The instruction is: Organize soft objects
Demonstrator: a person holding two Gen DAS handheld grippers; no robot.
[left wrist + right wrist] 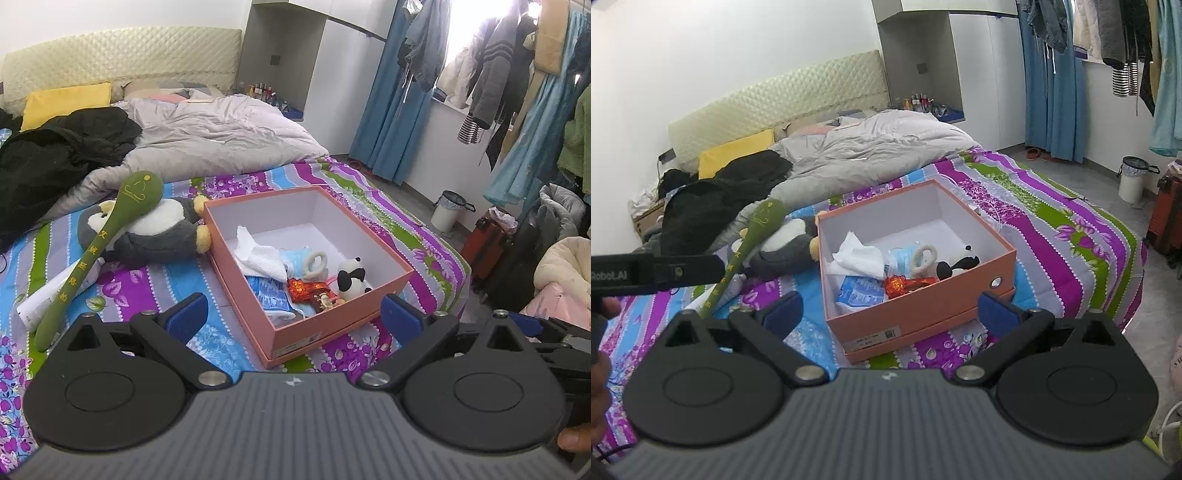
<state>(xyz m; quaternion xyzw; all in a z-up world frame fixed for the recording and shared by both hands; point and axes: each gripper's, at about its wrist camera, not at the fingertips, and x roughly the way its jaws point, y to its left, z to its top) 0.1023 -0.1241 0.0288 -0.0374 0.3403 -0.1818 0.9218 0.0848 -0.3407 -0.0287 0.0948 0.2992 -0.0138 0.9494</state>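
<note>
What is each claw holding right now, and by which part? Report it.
Nothing. The left claw and right claw both stand open and empty, short of the orange box.

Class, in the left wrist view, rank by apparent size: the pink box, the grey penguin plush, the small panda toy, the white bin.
1. pink box
2. grey penguin plush
3 and 4. white bin and small panda toy look alike; the bin stands farther off, so no ranking.

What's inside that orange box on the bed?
The box holds a small panda toy, a white cloth, a beige ring, something red and shiny and blue-and-white packets. Anything beneath them is covered.
</note>
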